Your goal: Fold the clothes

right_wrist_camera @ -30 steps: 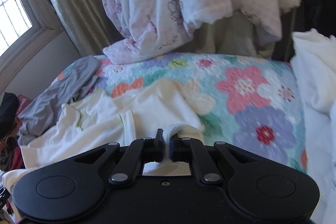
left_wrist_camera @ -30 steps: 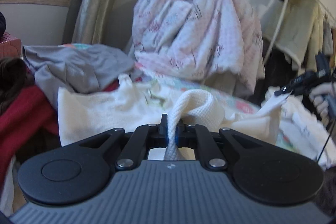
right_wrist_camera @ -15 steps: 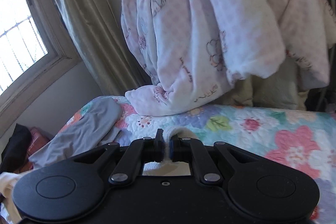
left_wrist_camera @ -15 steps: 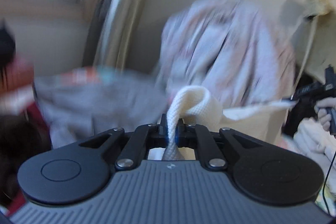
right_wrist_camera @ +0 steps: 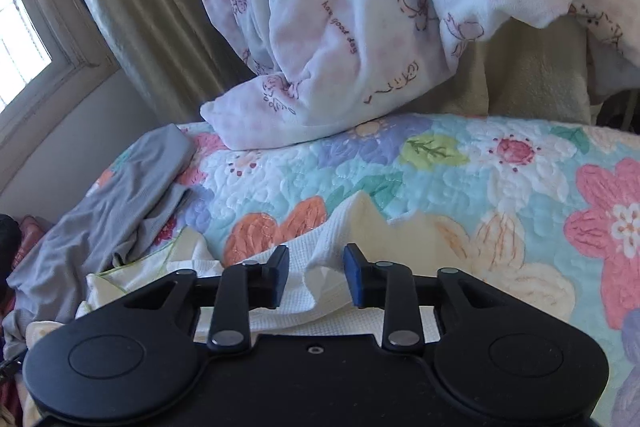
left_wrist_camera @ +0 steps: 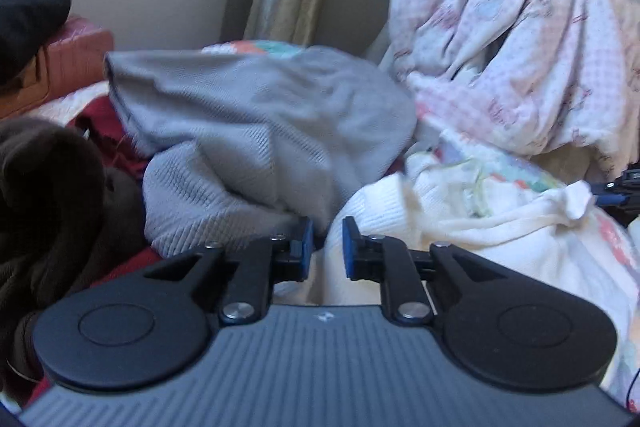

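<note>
Both grippers had a pinch of the cream garment (right_wrist_camera: 360,223) a sec ago; now the jaws are opening w/ cloth loose between the pads, not pressed. Both views also sit lower & closer to the bed than before.

Left gripper (left_wrist_camera: 326,235): narrow gap, white ribbed edge of the garment bulging just past the tips, no pad squeezing it. Rest of the garment spreads to the right, a bunched corner poking up near the right gripper, whose dark tip shows at the frame's right edge.

Right gripper (right_wrist_camera: 316,263): wider gap, a waffle-knit fold lies slack between the fingers, released onto the floral quilt (right_wrist_camera: 500,179).

Grey top (left_wrist_camera: 260,123) heaped behind the left gripper, touching the garment's left side. Red cloth (left_wrist_camera: 100,123) & a dark brown one (left_wrist_camera: 44,187) further left. Pink-white blanket (right_wrist_camera: 340,27) hangs in a heap at the bed's far end, curtain (right_wrist_camera: 132,7) beside it.
</note>
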`<state>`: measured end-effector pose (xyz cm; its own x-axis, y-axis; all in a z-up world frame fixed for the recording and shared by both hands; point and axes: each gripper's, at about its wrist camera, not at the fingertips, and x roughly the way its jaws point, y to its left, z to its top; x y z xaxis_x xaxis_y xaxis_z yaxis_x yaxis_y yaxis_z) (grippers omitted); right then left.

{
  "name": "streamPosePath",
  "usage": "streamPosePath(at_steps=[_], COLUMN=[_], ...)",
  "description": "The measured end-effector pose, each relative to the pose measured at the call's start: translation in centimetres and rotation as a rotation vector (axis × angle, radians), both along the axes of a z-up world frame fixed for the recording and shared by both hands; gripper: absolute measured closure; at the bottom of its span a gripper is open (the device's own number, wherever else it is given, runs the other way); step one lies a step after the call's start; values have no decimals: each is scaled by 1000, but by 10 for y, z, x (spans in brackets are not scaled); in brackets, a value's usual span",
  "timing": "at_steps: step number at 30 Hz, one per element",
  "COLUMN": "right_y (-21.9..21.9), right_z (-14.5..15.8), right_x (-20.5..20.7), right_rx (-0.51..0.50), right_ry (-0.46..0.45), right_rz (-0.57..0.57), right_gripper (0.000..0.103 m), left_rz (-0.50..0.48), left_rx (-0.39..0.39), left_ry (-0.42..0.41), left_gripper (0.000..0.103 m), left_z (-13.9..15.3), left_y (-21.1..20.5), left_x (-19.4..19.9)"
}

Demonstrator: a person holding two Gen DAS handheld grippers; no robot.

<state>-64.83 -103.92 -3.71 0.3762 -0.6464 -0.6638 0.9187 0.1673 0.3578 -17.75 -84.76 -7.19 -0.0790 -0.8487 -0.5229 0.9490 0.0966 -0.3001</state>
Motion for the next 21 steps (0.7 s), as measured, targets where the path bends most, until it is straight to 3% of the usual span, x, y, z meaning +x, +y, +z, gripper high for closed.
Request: streamPosePath(at_steps=[2,5,7,10,13,16,17,18,19,21], right_y=[-1,-3,-4,-6,-12,-20,-21,-22,-25,-32], right_z=[1,0,-5,-20,-40,-53,-52,-52,-50,-44], right_x=[-4,-7,-5,-3,-6,1,5,10,16,24], right_rx=[15,64,86,132,171,160,134,109,92,89], right_ry=[-36,-77,-57,-39,-94,-74,-64,-52,-37,-52], right_rz=[-5,-3,-19,-82,-137,-141,-122,-98,-57,6], right_gripper=[59,54,50,45,37,38,46,58,95,96], left_rz=[-29,-98,-157,-165,-106,-174,-203,-230,-247,-269], left_rx=[-32,-48,-33,35,58,62,76,97,115,120], left_ry=[-38,-106,-135,-196,-228,-291,-333,-374,-406,-456], left_gripper=[75,55,45,42,42,46,51,76,88,95], left_z=[8,19,21,13,6,-4,-9,-14,-18,-19], left_y=[6,8,5,-8,-16,-24,-28,-32,-35,-39], left_x=[-5,-21,-32,-45,-49,-60,-66,-72,-75,-76])
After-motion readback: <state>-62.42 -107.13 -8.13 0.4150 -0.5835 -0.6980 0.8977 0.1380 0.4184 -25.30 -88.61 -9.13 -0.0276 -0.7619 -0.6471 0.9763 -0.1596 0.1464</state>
